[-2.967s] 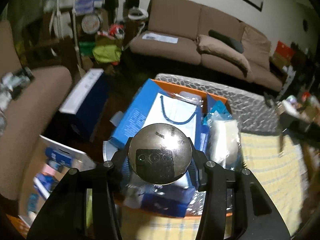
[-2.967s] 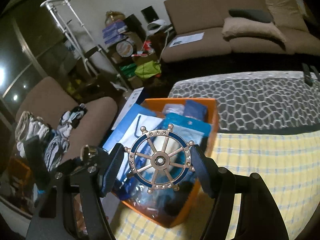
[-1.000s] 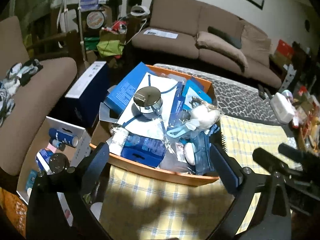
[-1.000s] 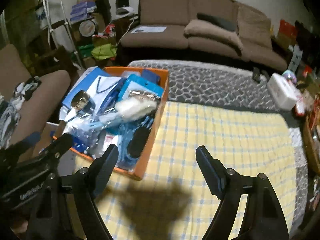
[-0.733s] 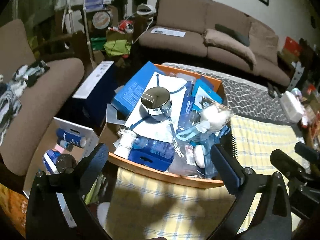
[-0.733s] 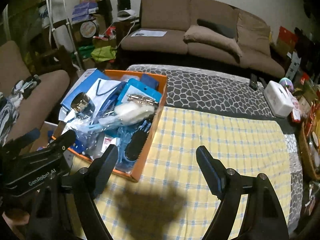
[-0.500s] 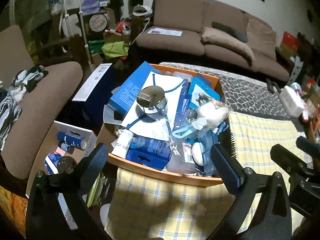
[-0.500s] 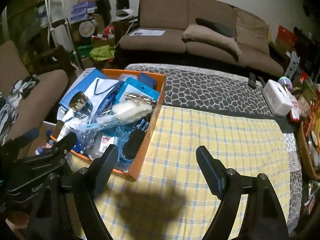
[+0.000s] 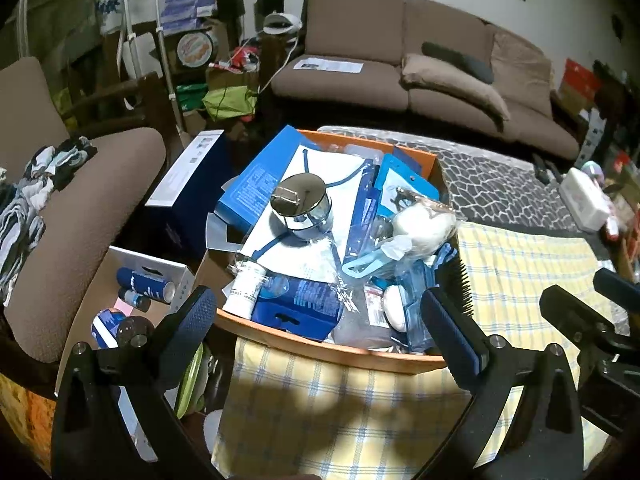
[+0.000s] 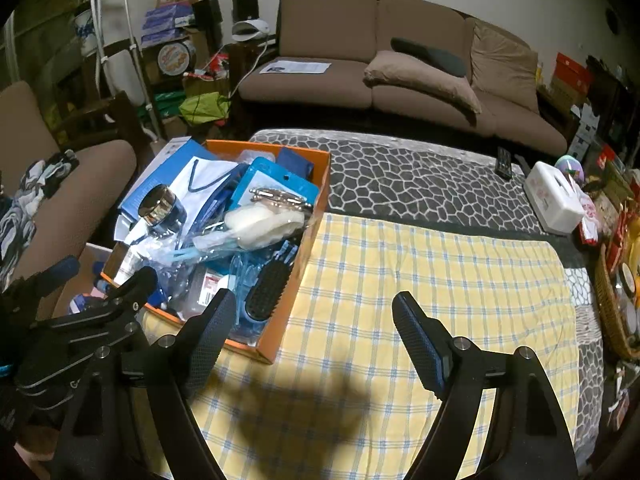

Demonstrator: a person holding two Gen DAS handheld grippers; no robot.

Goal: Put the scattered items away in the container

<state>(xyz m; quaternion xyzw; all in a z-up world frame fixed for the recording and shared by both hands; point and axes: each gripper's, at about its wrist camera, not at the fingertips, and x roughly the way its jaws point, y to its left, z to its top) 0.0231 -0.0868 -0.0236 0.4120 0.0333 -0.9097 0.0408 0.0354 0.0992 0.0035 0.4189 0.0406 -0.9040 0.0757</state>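
An orange box [image 9: 332, 354] [image 10: 320, 200] stands at the left edge of the table, heaped with several items. A round chrome tin [image 9: 300, 205] [image 10: 159, 204] lies on a white paper bag. A black hairbrush [image 10: 267, 291] and a bagged white sponge [image 10: 260, 222] lie nearer the right wall. My left gripper [image 9: 316, 324] is open and empty, above the box's near edge. My right gripper [image 10: 312, 324] is open and empty, over the yellow checked cloth [image 10: 420, 300] just right of the box. The ship-wheel ornament is partly buried under the sponge [image 10: 276, 196].
A white tissue box [image 10: 554, 198] and a black remote [image 10: 504, 162] lie at the far right of the table. A wicker basket [image 10: 612, 308] stands at the right edge. A brown sofa [image 10: 384, 52] is behind. A white carton [image 9: 132, 300] with cans sits on the floor at left.
Three seconds ago the left gripper held the chrome tin and the right held the ship-wheel ornament; both now lie in the box. Both grippers have opened and pulled back.
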